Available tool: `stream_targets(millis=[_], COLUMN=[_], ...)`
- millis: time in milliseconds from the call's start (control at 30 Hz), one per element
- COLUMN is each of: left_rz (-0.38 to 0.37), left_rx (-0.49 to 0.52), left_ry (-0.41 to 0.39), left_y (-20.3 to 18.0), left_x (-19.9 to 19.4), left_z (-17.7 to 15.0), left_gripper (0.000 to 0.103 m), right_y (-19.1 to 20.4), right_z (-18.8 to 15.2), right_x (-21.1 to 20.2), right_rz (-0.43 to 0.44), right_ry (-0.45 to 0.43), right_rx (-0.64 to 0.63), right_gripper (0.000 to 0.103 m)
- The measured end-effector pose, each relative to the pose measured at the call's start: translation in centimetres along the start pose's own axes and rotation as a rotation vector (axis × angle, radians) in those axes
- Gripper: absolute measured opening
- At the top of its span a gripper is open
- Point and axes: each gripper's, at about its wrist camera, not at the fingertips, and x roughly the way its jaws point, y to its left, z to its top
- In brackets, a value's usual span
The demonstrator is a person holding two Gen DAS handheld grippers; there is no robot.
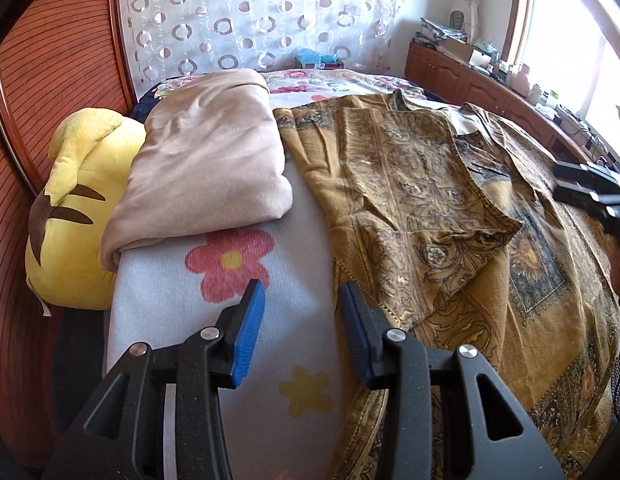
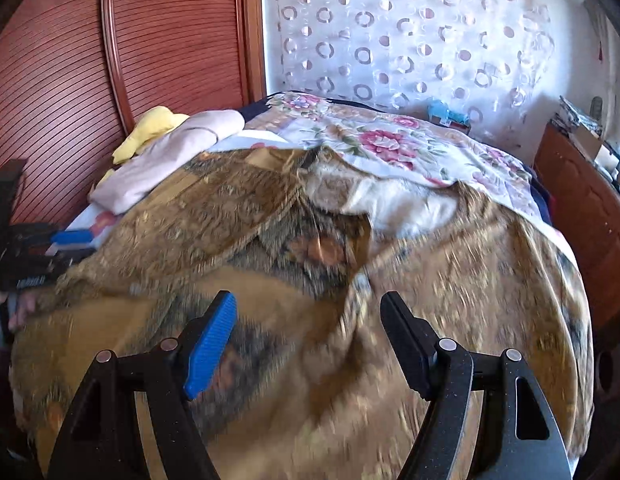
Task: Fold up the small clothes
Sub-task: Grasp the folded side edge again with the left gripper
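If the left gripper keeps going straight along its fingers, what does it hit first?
Most likely the pale blanket with the red flower, seen between the open fingers of the left gripper. The brown-gold patterned garment lies just right of that line. Depth is unclear.

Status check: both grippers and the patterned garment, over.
Left gripper open, empty, at the brown patterned garment's edge. Right gripper open above it. One side folded over. Beige folded cloth alongside, clear.
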Motion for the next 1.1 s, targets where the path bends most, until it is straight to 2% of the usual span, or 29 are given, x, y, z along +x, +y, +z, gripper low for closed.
stream_targets(millis=[167, 267, 400, 533, 767, 933, 1100], left_rz=[-0.030, -0.061, -0.028, -0.010, -0.056, -0.065, -0.056], left_rx=[0.010, -0.037, -0.018, -0.019, -0.037, -0.061, -0.051], left_ry=[-0.001, 0.000, -0.012, -0.033, 0.004, 0.084, 0.086], left_y=[-0.2, 0.1, -0.5, -1.2, -0.9, -0.2, -0.6], left_x=[-0.1, -0.1, 0.0, 0.2, 3.2, 6.6, 7.2], left_z=[0.0, 0.3, 1.7, 4.2, 8.2, 9.2, 9.5], left_gripper=[0.042, 0.042, 0.042, 0.042, 0.042, 0.042, 0.041], right_y=[-1.6, -2.0, -2.2, -1.7, -0.7, -0.6, -0.8], right_z=[-3.3, -4.8, -6.2, -6.2, -6.7, -7.4, -7.8], right_x=[-2.7, -5.2, -6.9, -6.8, -6.5, -6.6, -6.7], right_rz=[-0.014, -0.035, -0.034, -0.047, -0.061, -0.061, -0.049], right_ry=[0.002, -0.021, -0.039, -0.041, -0.027, -0.022, -0.022], right_rx=[0.020, 0.045, 0.074, 0.067, 0.032, 0.031, 0.039], right_gripper=[0.076, 0.076, 0.076, 0.076, 0.076, 0.076, 0.076])
